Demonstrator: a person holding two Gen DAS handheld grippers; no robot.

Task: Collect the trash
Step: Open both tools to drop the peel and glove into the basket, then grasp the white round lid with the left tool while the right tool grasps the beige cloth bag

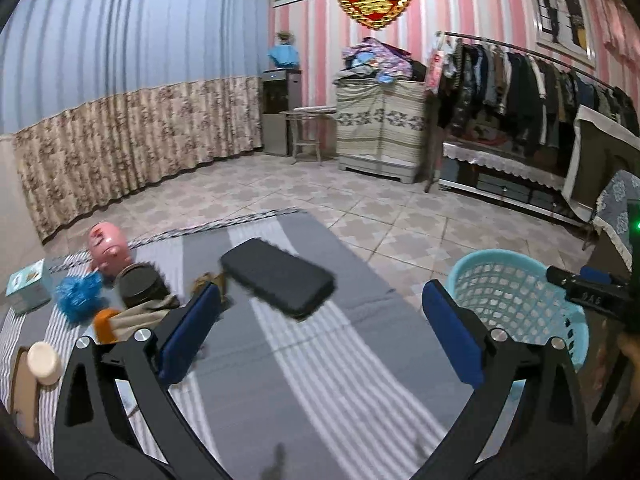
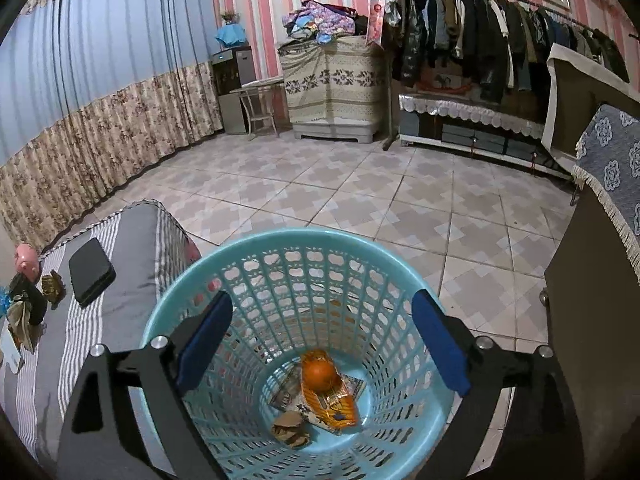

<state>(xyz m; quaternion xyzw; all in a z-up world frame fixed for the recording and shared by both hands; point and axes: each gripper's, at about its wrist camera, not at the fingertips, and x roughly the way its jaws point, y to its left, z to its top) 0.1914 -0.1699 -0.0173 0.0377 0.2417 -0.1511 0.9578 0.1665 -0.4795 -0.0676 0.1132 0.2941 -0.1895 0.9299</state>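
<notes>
Risk: both grippers, left [image 1: 320,336] & right [image 2: 322,344], gape empty; black case [image 1: 278,278] ahead of left isn't trash, mis-pick likely vs. wrappers [image 1: 208,282] beside it.

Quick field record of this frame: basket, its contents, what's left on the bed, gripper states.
basket: turquoise perforated plastic basket, on the tiled floor beside the bed
basket contents: round orange fruit, orange foil wrapper, crumpled brown paper
bed surface: grey striped bedcover
on bed: black rectangular case, pink piggy bank, blue tinsel ball, more clutter at left
left gripper: open, empty, over the bed
right gripper: open, empty, over the basket
</notes>
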